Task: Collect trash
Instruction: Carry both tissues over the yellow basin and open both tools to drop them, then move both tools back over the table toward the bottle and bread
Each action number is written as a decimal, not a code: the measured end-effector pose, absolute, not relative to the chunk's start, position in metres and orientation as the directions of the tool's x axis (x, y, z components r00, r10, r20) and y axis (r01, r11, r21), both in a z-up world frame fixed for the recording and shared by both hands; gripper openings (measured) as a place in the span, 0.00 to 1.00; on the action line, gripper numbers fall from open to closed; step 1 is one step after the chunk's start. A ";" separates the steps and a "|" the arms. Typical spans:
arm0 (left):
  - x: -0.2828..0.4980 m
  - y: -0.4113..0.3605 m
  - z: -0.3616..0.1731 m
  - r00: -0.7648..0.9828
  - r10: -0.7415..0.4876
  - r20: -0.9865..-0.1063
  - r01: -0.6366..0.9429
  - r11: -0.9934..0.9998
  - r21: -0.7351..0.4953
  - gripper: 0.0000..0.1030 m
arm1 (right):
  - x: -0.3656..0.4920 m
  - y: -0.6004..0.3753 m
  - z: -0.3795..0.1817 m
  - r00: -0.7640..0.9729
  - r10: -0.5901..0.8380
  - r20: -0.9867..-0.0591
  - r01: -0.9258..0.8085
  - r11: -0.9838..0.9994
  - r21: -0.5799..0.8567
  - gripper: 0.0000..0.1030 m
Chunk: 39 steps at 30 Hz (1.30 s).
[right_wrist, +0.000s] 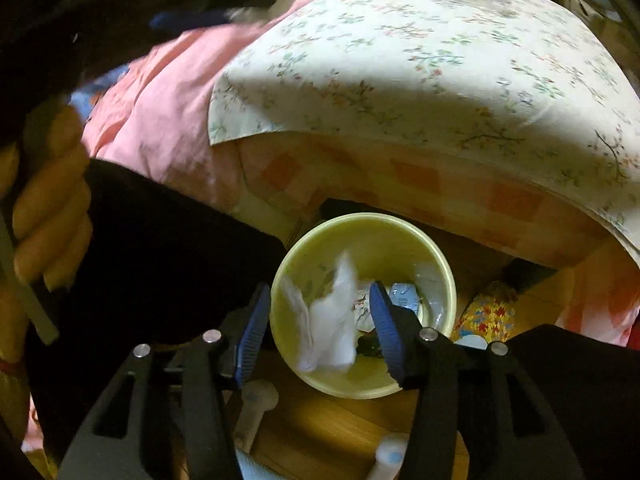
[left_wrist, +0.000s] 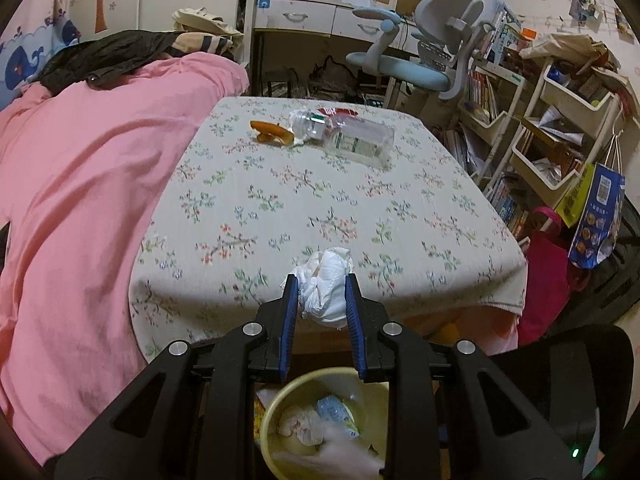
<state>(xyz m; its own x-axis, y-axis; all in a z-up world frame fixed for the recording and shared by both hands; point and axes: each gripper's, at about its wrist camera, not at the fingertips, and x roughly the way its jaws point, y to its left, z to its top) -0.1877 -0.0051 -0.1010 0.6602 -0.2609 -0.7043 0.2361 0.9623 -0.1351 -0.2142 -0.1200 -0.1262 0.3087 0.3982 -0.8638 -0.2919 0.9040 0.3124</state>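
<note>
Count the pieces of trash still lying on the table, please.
3: an orange peel, a clear plastic bottle beside it, and a red wrapper behind the bottle. More may be hidden behind them.

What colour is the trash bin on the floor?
Pale yellow-green. The trash bin shows best in the right wrist view.

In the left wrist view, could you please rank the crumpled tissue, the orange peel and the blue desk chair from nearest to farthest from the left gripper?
1. Crumpled tissue: clamped in the left gripper.
2. Orange peel: far side of the table, left of the bottle.
3. Blue desk chair: beyond the table, upper right.
</note>
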 end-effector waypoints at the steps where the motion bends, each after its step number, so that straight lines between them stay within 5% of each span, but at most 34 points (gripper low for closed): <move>1: -0.190 -0.006 -0.102 0.658 -0.259 -0.707 0.236 0.963 -0.133 0.22 | -0.215 -0.123 -0.125 0.321 0.394 -0.861 -0.281 0.908 0.311 0.50; 8: -0.204 -0.010 -0.108 0.637 -0.246 -0.730 0.225 0.966 -0.129 0.22 | -0.213 -0.147 -0.104 0.473 0.332 -0.816 -0.179 0.943 0.280 0.65; 21: -0.235 -0.037 -0.141 0.521 -0.223 -0.824 0.282 0.956 -0.081 0.22 | -0.221 -0.190 -0.064 0.725 0.225 -0.651 -0.024 0.953 0.303 0.72; 29: -0.249 -0.052 -0.175 0.396 -0.214 -0.893 0.325 0.942 -0.082 0.22 | -0.222 -0.192 -0.062 0.750 0.206 -0.629 -0.018 0.956 0.292 0.76; 39: -0.254 -0.052 -0.177 0.393 -0.189 -0.900 0.312 0.948 -0.063 0.44 | -0.225 -0.189 -0.061 0.754 0.199 -0.626 -0.021 0.960 0.279 0.78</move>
